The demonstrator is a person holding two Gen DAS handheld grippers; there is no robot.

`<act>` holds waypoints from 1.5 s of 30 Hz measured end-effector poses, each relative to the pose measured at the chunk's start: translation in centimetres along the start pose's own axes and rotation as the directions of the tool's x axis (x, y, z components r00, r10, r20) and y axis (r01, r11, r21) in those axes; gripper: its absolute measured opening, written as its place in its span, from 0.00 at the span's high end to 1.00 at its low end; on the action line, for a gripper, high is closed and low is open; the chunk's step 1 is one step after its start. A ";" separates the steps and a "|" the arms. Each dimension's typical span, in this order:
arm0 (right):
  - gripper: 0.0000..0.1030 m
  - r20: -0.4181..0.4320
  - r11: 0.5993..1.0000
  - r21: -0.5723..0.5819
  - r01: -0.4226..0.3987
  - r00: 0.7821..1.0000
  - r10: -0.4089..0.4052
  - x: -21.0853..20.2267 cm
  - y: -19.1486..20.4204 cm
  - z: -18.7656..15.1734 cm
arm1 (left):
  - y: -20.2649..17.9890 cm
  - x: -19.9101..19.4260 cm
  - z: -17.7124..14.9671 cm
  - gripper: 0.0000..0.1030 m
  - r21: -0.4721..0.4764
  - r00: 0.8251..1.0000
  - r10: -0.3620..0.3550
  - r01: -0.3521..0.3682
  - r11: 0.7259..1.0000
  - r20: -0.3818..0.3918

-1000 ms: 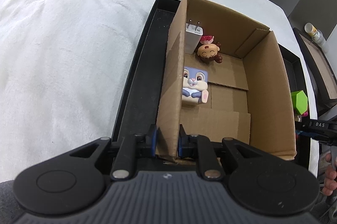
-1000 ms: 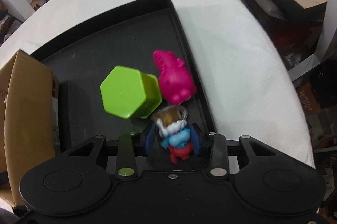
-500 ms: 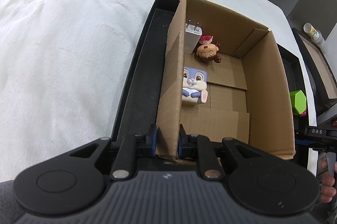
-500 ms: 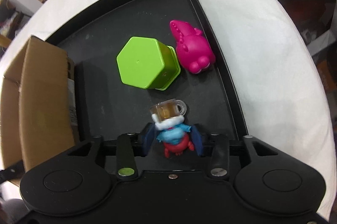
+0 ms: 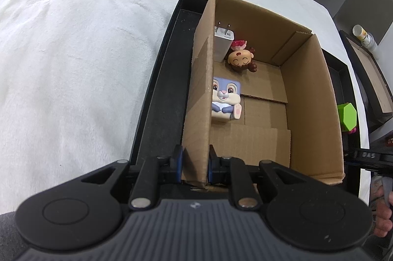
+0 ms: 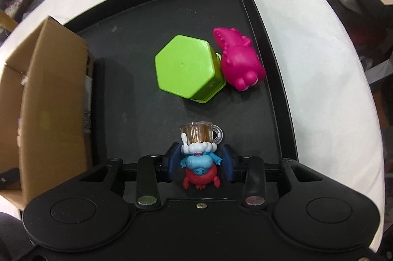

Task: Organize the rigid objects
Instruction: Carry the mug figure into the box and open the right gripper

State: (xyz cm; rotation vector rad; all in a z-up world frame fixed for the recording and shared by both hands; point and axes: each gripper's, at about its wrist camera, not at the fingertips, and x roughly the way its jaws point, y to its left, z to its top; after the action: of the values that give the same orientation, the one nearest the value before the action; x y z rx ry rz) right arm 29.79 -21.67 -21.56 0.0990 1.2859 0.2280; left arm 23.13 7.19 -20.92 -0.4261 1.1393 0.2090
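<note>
My left gripper (image 5: 195, 164) is shut on the near left wall of an open cardboard box (image 5: 314, 99). Inside the box lie a white charger (image 5: 223, 40), a smiling brown-haired figurine (image 5: 239, 59) and a blue rabbit block (image 5: 226, 99). My right gripper (image 6: 199, 164) is shut on a small blue and red figurine with a beer mug on its head (image 6: 199, 153), held above the black tray (image 6: 137, 94). A green hexagonal cup (image 6: 188, 70) and a pink crocodile toy (image 6: 239, 62) lie on the tray ahead. The box (image 6: 46, 103) stands at the left.
The black tray (image 5: 162, 94) sits on a white fuzzy cloth (image 5: 73, 52). Another tray with a brown board (image 5: 371, 79) and a small bottle (image 5: 363, 36) stand off the table at the right. The green cup (image 5: 346, 116) shows beyond the box's right wall.
My right gripper has risen and pulled back with the figurine; the green cup and pink crocodile now look farther ahead. The left gripper and box have stayed put.
</note>
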 end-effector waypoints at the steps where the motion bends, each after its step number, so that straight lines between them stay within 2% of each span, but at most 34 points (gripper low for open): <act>1: 0.65 0.014 1.000 0.007 -0.006 1.000 0.006 -0.5 0.0 0.0 | 0.0 0.0 0.0 0.83 -0.001 1.000 -0.001 0.001 1.000 0.000; 4: 0.65 0.040 0.999 0.034 -0.042 0.998 0.041 -1.8 -0.1 -0.2 | 0.3 -0.1 -0.1 0.83 -0.018 1.000 -0.010 0.010 1.000 0.002; 11: 0.65 0.088 0.998 0.011 -0.068 0.994 0.067 -4.8 1.1 0.3 | 0.3 -0.2 -0.1 0.83 0.002 1.000 -0.012 0.012 1.000 0.002; 27: 0.65 0.207 0.990 -0.068 -0.123 0.969 0.134 -9.9 7.2 3.5 | 0.7 -0.2 -0.1 0.83 0.001 0.999 -0.036 0.036 0.999 0.001; 34: 0.65 0.221 0.984 -0.092 -0.153 0.960 0.170 -10.6 9.9 3.6 | 1.2 -0.3 -0.2 0.82 -0.009 0.998 -0.056 0.056 0.998 0.002; 45: 0.65 0.190 0.970 -0.141 -0.196 0.957 0.221 -9.5 14.5 3.2 | 1.5 -0.3 -0.3 0.82 -0.013 0.997 -0.076 0.076 0.997 0.006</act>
State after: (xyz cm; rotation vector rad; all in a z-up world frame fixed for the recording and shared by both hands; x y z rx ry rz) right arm 28.75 -9.52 -8.80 0.1515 1.0536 0.4650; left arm 22.23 8.47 -21.10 -0.4793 1.1145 0.1512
